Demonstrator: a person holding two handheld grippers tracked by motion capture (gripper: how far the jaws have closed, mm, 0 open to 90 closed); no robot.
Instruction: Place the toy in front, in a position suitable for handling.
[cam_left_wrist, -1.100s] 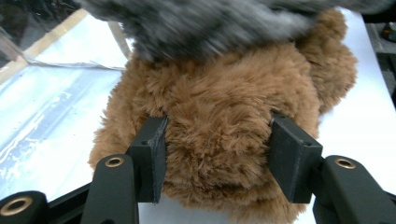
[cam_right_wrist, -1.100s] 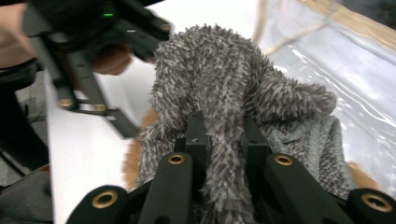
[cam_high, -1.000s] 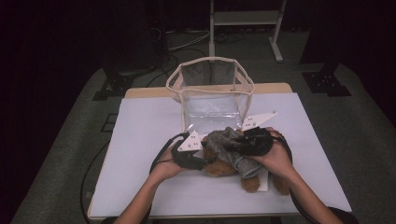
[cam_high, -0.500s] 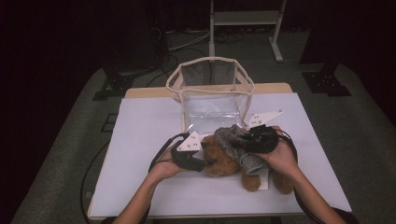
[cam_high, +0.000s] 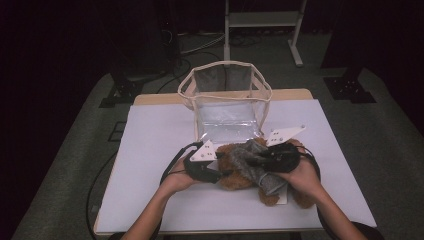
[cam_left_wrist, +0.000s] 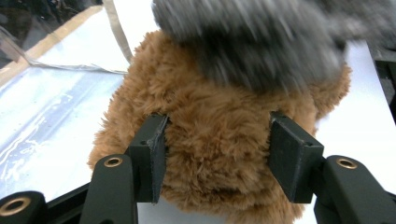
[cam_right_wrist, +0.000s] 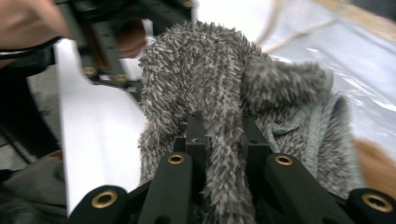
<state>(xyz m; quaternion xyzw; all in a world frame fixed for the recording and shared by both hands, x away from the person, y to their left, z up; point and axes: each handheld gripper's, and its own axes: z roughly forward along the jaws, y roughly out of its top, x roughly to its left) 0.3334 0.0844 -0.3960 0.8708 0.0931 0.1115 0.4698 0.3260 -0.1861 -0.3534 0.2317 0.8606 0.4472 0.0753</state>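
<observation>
A brown plush bear (cam_high: 234, 175) lies on the white table (cam_high: 150, 145), with a grey fuzzy garment (cam_high: 256, 159) draped over it. My left gripper (cam_high: 218, 173) is at the bear's left side. In the left gripper view its pads (cam_left_wrist: 154, 156) press into the brown fur (cam_left_wrist: 210, 135) from both sides, and the grey garment (cam_left_wrist: 261, 42) lies blurred above. My right gripper (cam_high: 261, 161) comes in from the right. Its jaws (cam_right_wrist: 224, 135) are pinched on a fold of the grey garment (cam_right_wrist: 210, 74).
A clear plastic bag with a beige rim (cam_high: 226, 97) stands open behind the bear, its flap lying on the table. Both hands rest on the table's near half. A metal stand (cam_high: 260, 20) is on the floor beyond. The left gripper (cam_right_wrist: 107, 46) shows far off in the right gripper view.
The grey garment has shifted slightly to the right with my right gripper, uncovering more of the bear's brown fur. The left gripper has stayed in place.
</observation>
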